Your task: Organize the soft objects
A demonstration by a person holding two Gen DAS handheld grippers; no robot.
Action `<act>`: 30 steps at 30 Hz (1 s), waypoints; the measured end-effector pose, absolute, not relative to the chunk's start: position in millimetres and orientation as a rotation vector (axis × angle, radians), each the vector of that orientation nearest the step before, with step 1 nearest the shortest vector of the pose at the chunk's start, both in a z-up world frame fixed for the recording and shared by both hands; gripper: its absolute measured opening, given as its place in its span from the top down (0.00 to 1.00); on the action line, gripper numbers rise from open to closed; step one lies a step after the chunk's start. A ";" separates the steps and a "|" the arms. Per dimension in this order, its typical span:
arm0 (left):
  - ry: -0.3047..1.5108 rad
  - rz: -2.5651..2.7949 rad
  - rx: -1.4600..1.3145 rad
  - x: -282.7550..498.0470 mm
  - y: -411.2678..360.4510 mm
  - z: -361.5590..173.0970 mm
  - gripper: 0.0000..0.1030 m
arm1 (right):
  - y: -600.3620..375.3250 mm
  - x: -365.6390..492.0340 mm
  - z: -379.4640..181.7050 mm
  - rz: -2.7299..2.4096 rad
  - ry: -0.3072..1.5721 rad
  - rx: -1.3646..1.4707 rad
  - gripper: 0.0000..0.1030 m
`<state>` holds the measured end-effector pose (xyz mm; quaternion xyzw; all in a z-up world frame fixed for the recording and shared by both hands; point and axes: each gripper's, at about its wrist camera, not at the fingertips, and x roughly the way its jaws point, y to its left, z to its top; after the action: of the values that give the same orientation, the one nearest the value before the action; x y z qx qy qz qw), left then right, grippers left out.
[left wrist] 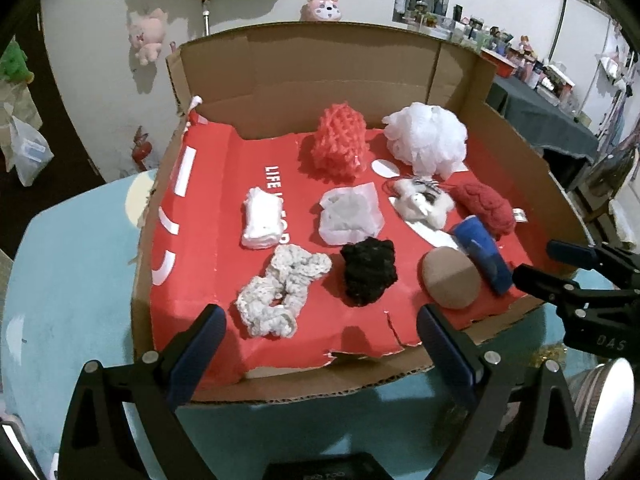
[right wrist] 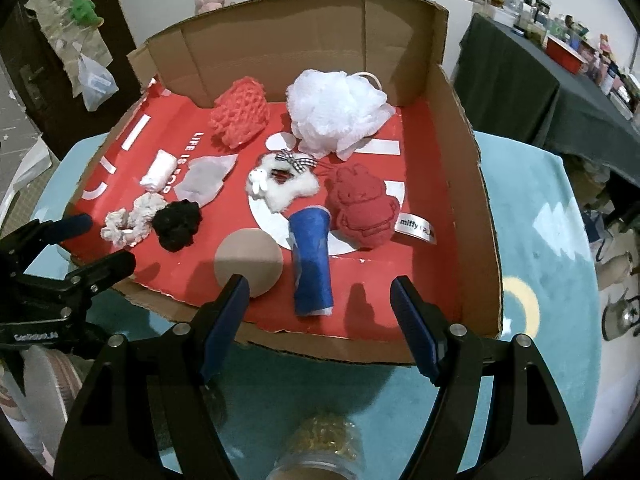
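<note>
Both claws hang at the near edge of the cardboard tray (left wrist: 280,80) on the blue surface (left wrist: 72,280); the left claw (left wrist: 322,332) stands wide open with nothing between its blue pads, and the right claw (right wrist: 320,304) gapes just as wide and just as empty.

The soft things all lie inside the tray, on its red liner; at the back sit the orange mesh puff (left wrist: 340,142) and the white bath pouf (left wrist: 426,140); in the middle the folded white cloth (left wrist: 261,220), the grey pad in its wrapper (left wrist: 350,216), the fluffy white charm (right wrist: 286,184) and the red knitted bunny (right wrist: 360,208); nearest the edge the cream scrunchie (left wrist: 276,292), the black scrunchie (left wrist: 368,272), the tan round sponge (right wrist: 248,260) and the blue roll (right wrist: 312,260).

They lie spaced in rough rows, which would suit a finished arrangement as well as a lot laid out for sorting; I cannot tell which.

Whichever piece is handled, my judgement is this: come down straight with the pads either side of its bulk; close gently, since these things squash and slip; the scrunchies sit close together, so one should be approached from its free side to spare its neighbour.
</note>
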<state>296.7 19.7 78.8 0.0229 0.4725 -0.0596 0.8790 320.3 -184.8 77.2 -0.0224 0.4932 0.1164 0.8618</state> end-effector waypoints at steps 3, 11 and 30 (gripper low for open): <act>1.010 -0.126 0.036 299.2 20.6 76.3 0.05 | -186.6 321.7 74.5 0.240 1.041 -0.034 0.30; 1.024 -0.123 -0.009 301.8 26.8 74.1 0.05 | -189.3 322.4 73.4 0.234 1.038 -0.029 0.30; 1.017 -0.114 0.004 300.8 25.7 74.2 0.05 | -189.1 321.3 73.2 0.232 1.029 -0.039 0.30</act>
<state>300.8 25.7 74.2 0.0020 0.4868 -0.0544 0.8718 321.3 -189.1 73.2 -0.0185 0.4910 0.1109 0.8639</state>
